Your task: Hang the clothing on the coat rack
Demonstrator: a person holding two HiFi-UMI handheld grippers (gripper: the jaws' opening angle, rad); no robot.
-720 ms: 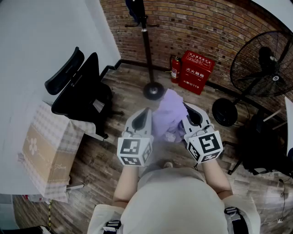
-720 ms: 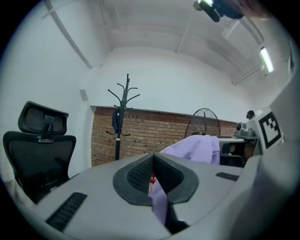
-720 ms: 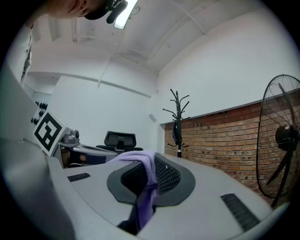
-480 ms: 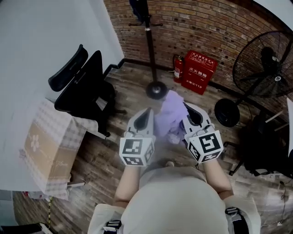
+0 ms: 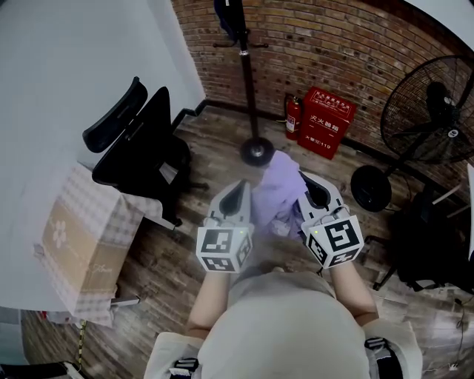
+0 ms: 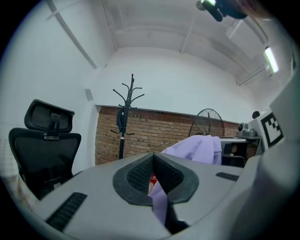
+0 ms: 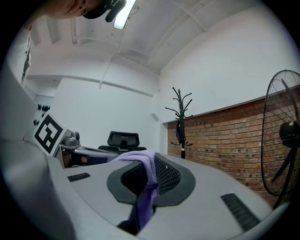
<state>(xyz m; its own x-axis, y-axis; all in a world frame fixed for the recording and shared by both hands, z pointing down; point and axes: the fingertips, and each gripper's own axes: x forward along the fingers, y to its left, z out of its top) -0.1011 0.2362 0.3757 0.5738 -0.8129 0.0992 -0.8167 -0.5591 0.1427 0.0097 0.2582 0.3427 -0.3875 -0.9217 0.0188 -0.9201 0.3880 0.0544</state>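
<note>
A lilac garment (image 5: 278,191) is bunched between my two grippers, held above the wooden floor. My left gripper (image 5: 238,187) is shut on one edge of this cloth (image 6: 159,201). My right gripper (image 5: 311,185) is shut on the other edge (image 7: 149,185), with the fabric draped over its jaws. The black coat rack (image 5: 248,81) stands ahead against the brick wall, its round base (image 5: 257,152) just beyond the garment. A dark item (image 5: 227,10) hangs near its top. In the left gripper view the coat rack (image 6: 125,112) stands left of centre, and in the right gripper view the coat rack (image 7: 182,123) is right of centre.
A black office chair (image 5: 141,148) stands at the left by a table with a checked cloth (image 5: 81,244). A red fire-equipment box (image 5: 328,122) and an extinguisher (image 5: 293,116) sit at the wall. A large floor fan (image 5: 429,111) stands at the right.
The view has drifted forward toward the coat rack. Both grippers keep their hold on the garment.
</note>
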